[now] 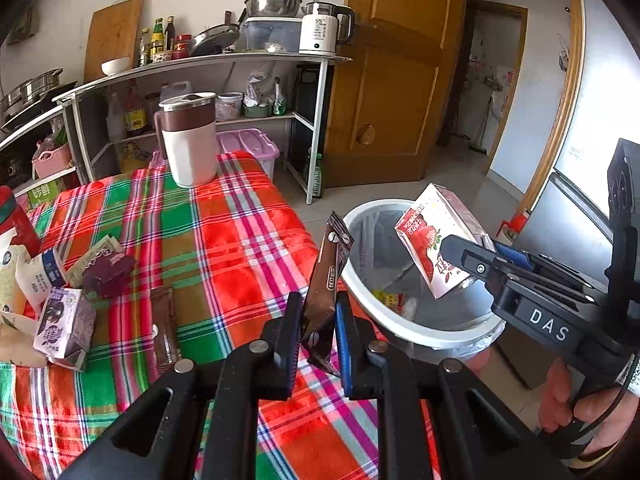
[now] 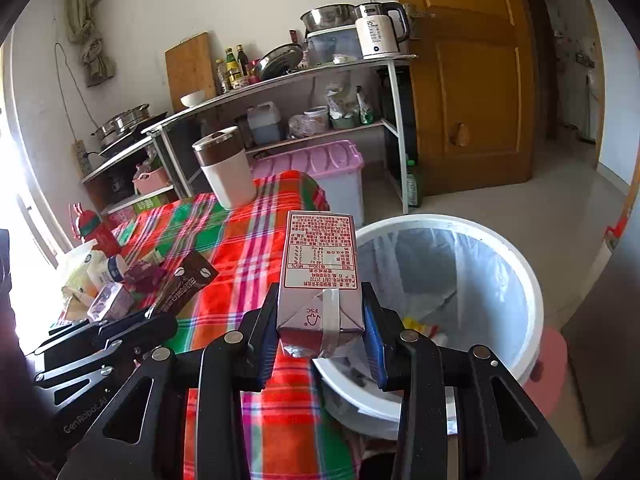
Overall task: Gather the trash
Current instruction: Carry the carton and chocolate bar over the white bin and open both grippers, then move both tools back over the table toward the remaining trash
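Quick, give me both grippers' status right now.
Left gripper: shut on the brown coffee sachet.
Right gripper: shut on the strawberry milk carton, held by the white trash bin.

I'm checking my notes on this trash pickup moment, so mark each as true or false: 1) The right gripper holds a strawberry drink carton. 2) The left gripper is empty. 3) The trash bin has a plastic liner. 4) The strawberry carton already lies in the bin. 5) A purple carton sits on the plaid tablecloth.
1) True: the right gripper is shut on the strawberry carton.
2) False: the left gripper is shut on a brown coffee sachet.
3) True: the white trash bin has a clear liner.
4) False: it is held in the jaws above the bin's rim.
5) True: the purple carton sits on the tablecloth.
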Tool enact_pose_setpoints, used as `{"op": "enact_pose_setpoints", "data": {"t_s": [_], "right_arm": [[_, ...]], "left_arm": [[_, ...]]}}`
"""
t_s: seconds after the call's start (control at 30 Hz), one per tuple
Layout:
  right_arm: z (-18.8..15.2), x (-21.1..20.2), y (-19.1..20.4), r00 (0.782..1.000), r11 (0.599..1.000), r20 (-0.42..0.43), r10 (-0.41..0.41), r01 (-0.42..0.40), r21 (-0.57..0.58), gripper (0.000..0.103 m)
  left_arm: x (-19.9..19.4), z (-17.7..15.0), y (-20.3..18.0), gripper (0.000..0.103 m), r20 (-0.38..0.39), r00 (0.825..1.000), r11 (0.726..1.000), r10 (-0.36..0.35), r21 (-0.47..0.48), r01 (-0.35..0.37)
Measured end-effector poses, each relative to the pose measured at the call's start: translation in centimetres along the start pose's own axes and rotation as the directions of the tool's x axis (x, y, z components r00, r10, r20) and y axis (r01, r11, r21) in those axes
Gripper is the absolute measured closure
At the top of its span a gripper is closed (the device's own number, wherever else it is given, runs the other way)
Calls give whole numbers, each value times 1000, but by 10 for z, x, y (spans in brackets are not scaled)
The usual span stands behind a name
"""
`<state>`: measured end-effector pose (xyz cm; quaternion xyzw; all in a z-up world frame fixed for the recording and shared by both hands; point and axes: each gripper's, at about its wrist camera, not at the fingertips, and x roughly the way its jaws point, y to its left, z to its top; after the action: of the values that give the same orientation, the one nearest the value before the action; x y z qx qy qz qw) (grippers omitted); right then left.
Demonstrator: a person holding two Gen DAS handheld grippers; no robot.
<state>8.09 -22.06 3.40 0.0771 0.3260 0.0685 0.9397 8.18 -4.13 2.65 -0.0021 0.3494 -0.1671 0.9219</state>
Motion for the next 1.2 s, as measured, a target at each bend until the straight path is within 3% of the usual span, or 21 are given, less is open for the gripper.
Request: {"op": "enact_pose_setpoints", "data": {"t_s": [0.57,0.87,0.93,1.0,1.07,1.2], "right_arm": [[-3,19,-78,987,989,-81,-142,145,28,65],[-6,33,-95,979,986,-127,-158,162,24,65],[-8,35,-96,980,988,-132,-149,153,22,65],[-9,34,-94,979,987,-133,-156,159,15,64],[-8,34,-93,979,987,-128,-157,160,17,62],[-8,32,-91,979,986,-126,-159,163,25,57]], "left_arm": [[48,10,-68,86,-61,996,994,-70,74,75],[65,13,-82,86,-96,992,994,-80,70,87],[66,12,-83,82,-100,992,993,-79,73,87],[66,11,-83,65,-103,991,994,-85,66,92],[64,10,-81,55,-100,991,994,-86,57,92],[58,9,-76,55,-93,992,995,-80,50,85]]}}
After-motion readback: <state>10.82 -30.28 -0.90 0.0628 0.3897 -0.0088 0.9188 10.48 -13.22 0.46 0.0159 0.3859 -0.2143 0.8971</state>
